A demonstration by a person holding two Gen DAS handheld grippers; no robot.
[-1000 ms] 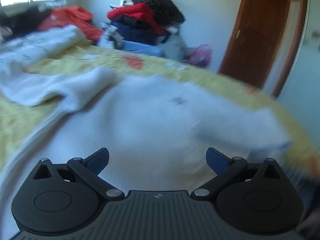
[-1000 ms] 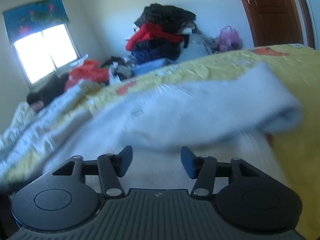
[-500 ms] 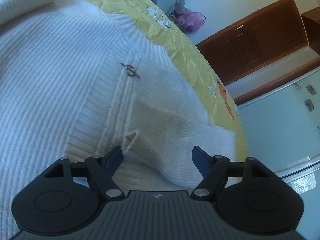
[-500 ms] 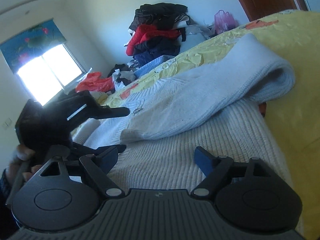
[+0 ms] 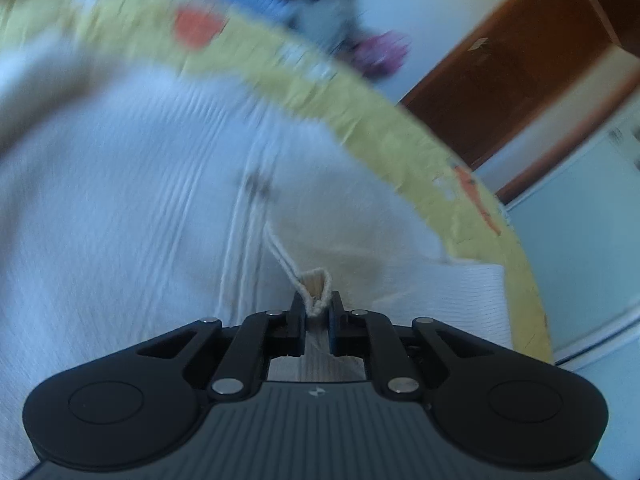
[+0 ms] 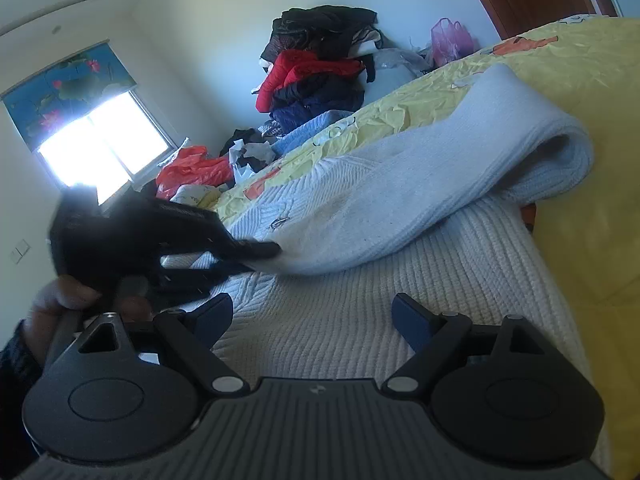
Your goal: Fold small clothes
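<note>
Pinching a cream-white edge of the knitted sweater [image 5: 132, 200], the left tool [image 5: 317, 312] has its fingers drawn together on a small peak of fabric beside a raised cable seam. In the left wrist view the sweater lies spread on the yellow bedspread [image 5: 400, 136], which curves round its far side; the picture is blurred, so fine detail of the knit is hard to read. A brown wooden door [image 5: 520, 80] stands beyond the bed, and a blurred heap of clothes sits at the top edge.

In the right wrist view the right tool [image 6: 312, 316] hovers over the ribbed body of the sweater with its fingers wide apart and nothing between them. The left tool [image 6: 256, 250] shows here as a dark shape gripping the end of the sleeve [image 6: 460, 184], which is laid back across the body, with its bend rising in a soft roll at the right. The step in hand seems to be folding that sleeve inward. Next, the sleeve likely needs drawing flat across the chest, with the free tool steadying or taking the hem.

Around the bed are a pile of clothes [image 6: 320, 64], a pink bag [image 6: 452, 40], an orange plastic bag [image 6: 192, 168] and a bright window [image 6: 100, 148]. Nothing lies on the sweater itself; the puffed sleeve roll may resist lying flat.
</note>
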